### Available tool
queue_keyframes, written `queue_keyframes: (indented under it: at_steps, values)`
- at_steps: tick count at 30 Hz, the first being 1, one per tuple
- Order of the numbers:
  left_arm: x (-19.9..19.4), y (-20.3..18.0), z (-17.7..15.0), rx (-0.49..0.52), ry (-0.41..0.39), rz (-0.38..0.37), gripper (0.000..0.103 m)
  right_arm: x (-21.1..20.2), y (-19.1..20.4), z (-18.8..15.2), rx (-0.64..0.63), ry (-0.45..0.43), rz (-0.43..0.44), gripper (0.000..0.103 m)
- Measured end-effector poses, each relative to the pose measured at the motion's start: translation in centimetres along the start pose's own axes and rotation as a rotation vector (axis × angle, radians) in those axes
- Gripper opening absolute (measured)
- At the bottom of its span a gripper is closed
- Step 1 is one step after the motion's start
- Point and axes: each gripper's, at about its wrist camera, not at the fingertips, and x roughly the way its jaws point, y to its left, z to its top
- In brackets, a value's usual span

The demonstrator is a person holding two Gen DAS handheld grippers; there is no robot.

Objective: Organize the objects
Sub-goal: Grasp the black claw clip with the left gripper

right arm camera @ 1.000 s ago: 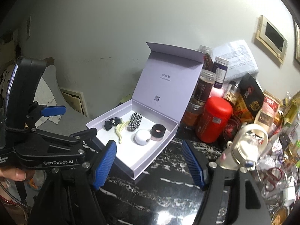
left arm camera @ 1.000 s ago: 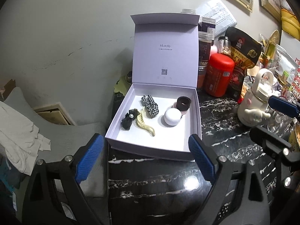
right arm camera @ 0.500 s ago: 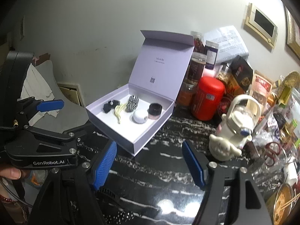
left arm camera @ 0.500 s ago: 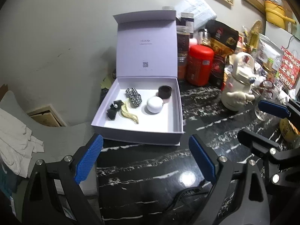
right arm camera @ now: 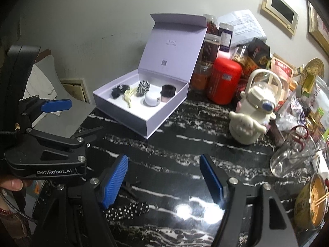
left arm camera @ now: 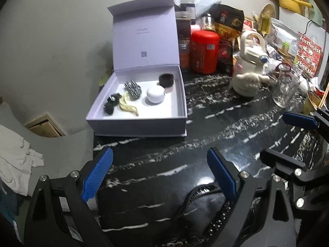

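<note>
An open lavender box (left arm camera: 135,123) stands on the black marble table, lid upright. It holds a black clip (left arm camera: 111,103), a yellow claw clip (left arm camera: 128,106), a checkered scrunchie (left arm camera: 133,88), a white round case (left arm camera: 155,94) and a dark ring (left arm camera: 166,79). My left gripper (left arm camera: 159,177) is open and empty, well short of the box. My right gripper (right arm camera: 162,181) is also open and empty over the table. A black polka-dot hair piece (right arm camera: 127,209) lies just below its left pad; the same piece (left arm camera: 202,193) shows in the left wrist view, under the left gripper.
A red canister (left arm camera: 203,51), jars and snack packets line the wall. A white cartoon bottle (right arm camera: 253,115), a tipped glass (right arm camera: 292,156) and a food bowl with chopsticks (right arm camera: 312,203) sit to the right. A grey chair with white cloth (left arm camera: 16,160) is beyond the table's left edge.
Both grippers have drawn back from the box and sunk toward the table, so the box looks farther off. The polka-dot hair piece has come into view below them. Jaws are unchanged.
</note>
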Motion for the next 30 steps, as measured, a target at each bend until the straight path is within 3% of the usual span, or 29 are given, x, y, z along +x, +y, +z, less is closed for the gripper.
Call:
queue_keyframes:
  at_steps: [13, 24, 30]
  values:
    - [1.3, -0.6, -3.8, 0.023, 0.047, -0.065, 0.093, 1.2, 2.0, -4.4, 0.016, 0.101, 0.056, 0.073]
    - [2.1, 0.1, -5.8, 0.029, 0.078, -0.053, 0.093, 2.4, 4.0, -6.6, 0.081, 0.146, 0.050, 0.073]
    - [2.8, 0.1, -6.2, 0.024, 0.090, -0.070, 0.093, 4.1, 4.7, -7.2, 0.045, 0.211, 0.060, 0.073]
